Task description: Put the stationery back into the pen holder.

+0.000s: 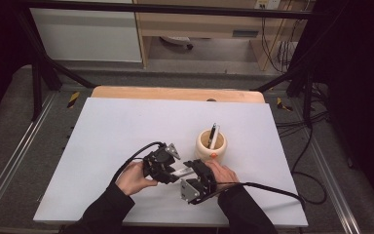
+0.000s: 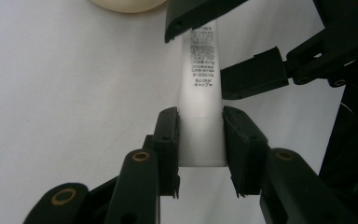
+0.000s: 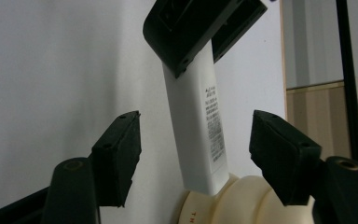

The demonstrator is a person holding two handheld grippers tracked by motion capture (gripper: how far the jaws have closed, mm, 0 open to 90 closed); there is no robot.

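A white tube with small black print (image 2: 200,84) is clamped at its flat end between the pads of my left gripper (image 2: 200,135). In the high view the tube (image 1: 181,171) lies level between the two hands, just above the white table. My right gripper (image 3: 196,154) stands with a jaw on either side of the tube's (image 3: 198,126) other end, and a clear gap shows on both sides. A cream round cup (image 1: 211,145) holding two slim stick-like items stands just beyond the right hand; its rim (image 3: 242,200) shows under the tube's tip.
The white table top (image 1: 126,131) stretches wide to the left and back. A wooden edge (image 1: 175,92) runs along its far side, with black frame legs and cables on the floor at the right.
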